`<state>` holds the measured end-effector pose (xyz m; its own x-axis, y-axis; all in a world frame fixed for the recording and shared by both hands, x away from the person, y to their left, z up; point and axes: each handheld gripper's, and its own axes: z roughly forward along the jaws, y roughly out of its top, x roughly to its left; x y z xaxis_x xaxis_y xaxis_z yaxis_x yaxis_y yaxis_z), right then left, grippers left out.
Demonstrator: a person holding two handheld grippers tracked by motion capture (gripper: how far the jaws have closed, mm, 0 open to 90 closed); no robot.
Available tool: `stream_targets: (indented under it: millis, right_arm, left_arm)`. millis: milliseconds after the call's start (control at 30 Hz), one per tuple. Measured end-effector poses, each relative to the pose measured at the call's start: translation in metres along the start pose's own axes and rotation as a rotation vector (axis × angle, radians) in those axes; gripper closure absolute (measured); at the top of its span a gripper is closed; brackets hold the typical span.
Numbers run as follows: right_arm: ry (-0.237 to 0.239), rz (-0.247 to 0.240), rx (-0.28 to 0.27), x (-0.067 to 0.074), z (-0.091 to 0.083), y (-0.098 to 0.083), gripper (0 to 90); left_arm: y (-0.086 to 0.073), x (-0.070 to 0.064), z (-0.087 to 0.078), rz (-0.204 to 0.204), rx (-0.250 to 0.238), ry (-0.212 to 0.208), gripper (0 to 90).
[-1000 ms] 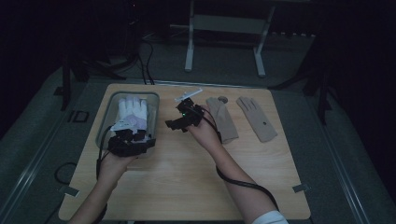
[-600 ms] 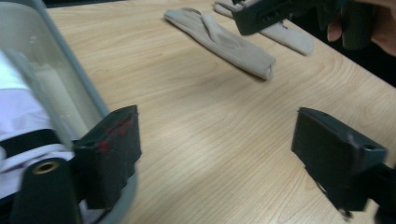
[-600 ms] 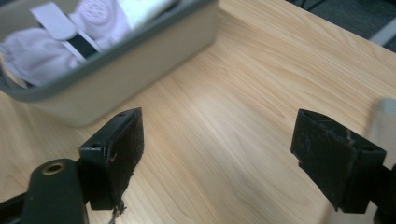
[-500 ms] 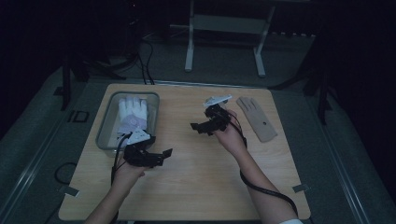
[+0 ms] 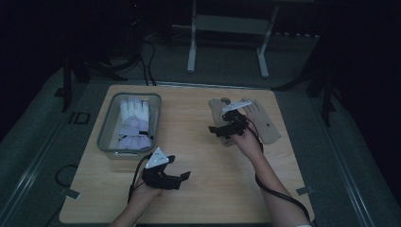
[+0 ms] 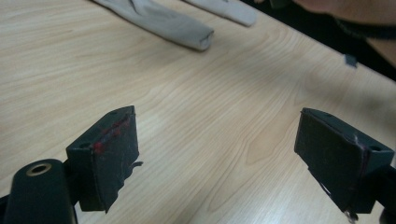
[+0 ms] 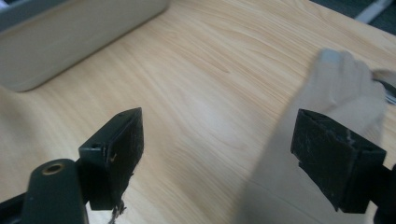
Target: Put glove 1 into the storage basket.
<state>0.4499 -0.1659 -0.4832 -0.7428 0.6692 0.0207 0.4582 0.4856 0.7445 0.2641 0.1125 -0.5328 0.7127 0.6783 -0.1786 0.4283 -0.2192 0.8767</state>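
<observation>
My left gripper (image 5: pixel 178 168) hovers low over bare wood near the table's front, left of centre. Its jaws have just been opening and stand open (image 6: pixel 215 135) with nothing between them. My right gripper (image 5: pixel 216 130) is open too, held over the near end of the left one of two beige gloves (image 5: pixel 218 106). In the right gripper view that glove (image 7: pixel 336 88) lies blurred under the right jaw, and the pads do not press on it. The other beige glove (image 5: pixel 265 124) lies flat just to the right. White gloves (image 5: pixel 135 118) rest inside a grey bin (image 5: pixel 105 138).
The grey bin stands at the table's back left, and its wall (image 7: pixel 70 37) is close ahead in the right gripper view. The beige gloves (image 6: pixel 163 21) lie far ahead in the left gripper view. Cables and a white stand's legs (image 5: pixel 191 52) are on the floor behind the table.
My left hand has drawn back from the bin toward the front edge and sunk lower. My right hand has shifted right, from the table's middle to over the beige gloves.
</observation>
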Motion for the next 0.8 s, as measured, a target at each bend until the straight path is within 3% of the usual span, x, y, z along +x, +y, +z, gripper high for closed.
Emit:
stream_targets:
  millis: [233,300,367,400,467,600,700,733,800]
  right_arm:
    - [-0.058,-0.015,0.005,-0.025,0.009,-0.016,17.2]
    - [-0.054,0.022,-0.015,-0.035,0.011,-0.019,17.6]
    - [-0.063,0.045,-0.01,-0.044,0.014,-0.019,17.6]
    - [-0.066,0.051,-0.007,-0.047,0.016,-0.019,17.5]
    - [-0.065,0.092,0.0,-0.055,0.02,-0.018,17.1]
    - [-0.145,0.092,0.012,-0.057,0.032,-0.015,10.4]
    - [-0.19,0.088,0.029,-0.059,0.04,-0.014,18.4]
    - [-0.207,0.098,0.03,-0.061,0.042,-0.013,26.4]
    - [-0.238,0.138,0.034,-0.064,0.046,-0.013,32.1]
  left_arm:
    - [-0.017,-0.001,0.0,-0.028,-0.001,-0.022,14.2]
    - [-0.021,-0.002,0.0,-0.033,0.01,-0.012,14.0]
    - [-0.024,-0.001,0.001,-0.042,0.028,-0.022,7.7]
    - [-0.025,-0.001,0.002,-0.04,0.043,-0.007,3.8]
    - [-0.027,0.0,0.002,-0.046,0.048,-0.005,2.4]
    - [-0.028,0.002,0.002,-0.054,0.05,-0.01,2.4]
    - [-0.03,0.003,0.001,-0.058,0.039,0.021,2.4]
    - [-0.03,0.003,0.0,-0.065,0.044,0.012,2.4]
    - [-0.031,0.003,-0.001,-0.06,0.035,0.016,2.4]
